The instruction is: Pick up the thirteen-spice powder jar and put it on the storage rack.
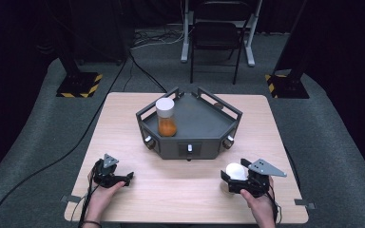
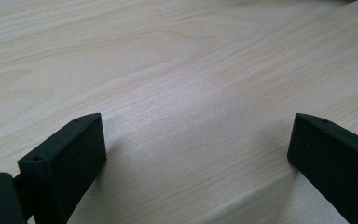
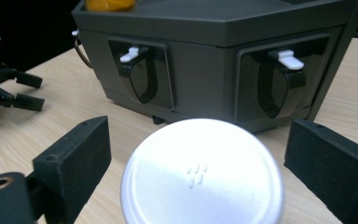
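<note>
lid (image 3: 201,175) faces up, flat between right claw (image 3: 198,158) jaws.

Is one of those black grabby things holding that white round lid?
No, nothing is held. The white lid sits between the right tool's open jaws, with gaps on both sides. The left tool is open over bare table.

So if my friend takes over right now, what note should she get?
Left gripper: open, nothing between its jaws, low over the bare table.
Right gripper: jaws open around a white lid, gaps on both sides, no grip.
A white-capped jar with orange contents stands on the grey tray.
Done: right gripper is lined up on the lid.
Left, probably: close on the lid and lift it.
</note>
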Demonstrator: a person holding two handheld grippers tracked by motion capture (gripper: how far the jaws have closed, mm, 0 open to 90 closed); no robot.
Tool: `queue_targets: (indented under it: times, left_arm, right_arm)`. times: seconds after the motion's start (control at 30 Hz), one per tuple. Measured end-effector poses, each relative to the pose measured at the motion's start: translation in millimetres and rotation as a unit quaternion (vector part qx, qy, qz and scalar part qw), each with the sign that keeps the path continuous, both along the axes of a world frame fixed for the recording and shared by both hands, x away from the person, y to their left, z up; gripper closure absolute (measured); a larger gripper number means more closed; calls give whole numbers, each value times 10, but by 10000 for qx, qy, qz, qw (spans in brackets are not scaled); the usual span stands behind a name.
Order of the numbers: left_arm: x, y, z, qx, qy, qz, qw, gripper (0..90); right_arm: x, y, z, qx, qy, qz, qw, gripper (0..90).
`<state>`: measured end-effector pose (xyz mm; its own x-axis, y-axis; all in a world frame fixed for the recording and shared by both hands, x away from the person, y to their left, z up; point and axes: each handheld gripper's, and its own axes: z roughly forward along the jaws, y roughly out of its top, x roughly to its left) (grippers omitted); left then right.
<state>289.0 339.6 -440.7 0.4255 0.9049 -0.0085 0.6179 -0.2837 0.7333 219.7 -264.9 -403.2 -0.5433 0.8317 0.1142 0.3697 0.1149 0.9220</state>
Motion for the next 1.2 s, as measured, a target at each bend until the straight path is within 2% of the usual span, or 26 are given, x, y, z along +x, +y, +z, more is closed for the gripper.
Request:
queue_targets:
  times: [0.3,0.37,0.5,0.6,0.67,0.87,0.93,1.2]
  left_arm:
    - [16,3,4,15,4,-41,10000,41]
    - [21,4,5,21,6,-54,10000,41]
    - [22,5,5,22,7,-57,10000,41]
    - [23,5,5,21,7,-62,10000,42]
    - [29,4,6,20,11,-65,10000,40]
    - [29,2,3,8,6,-61,10000,40]
    - [25,-3,3,15,2,-54,10000,41]
    - [28,-2,3,11,6,-54,10000,40]
  right_arm:
    - [31,95,-121,-131,16,-6,9999,110]
    - [4,134,-142,-240,-57,-55,9997,128]
    - [-1,162,-189,-305,-76,-117,9994,148]
    - [-21,163,-231,-278,-131,-174,9994,174]
    - [-42,176,-253,-343,-198,-211,9990,198]
    - [-36,139,-344,-245,-247,-154,9993,290]
    - [-46,163,-335,-323,-284,-167,9989,293]
    - [-78,186,-347,-368,-350,-208,9985,296]
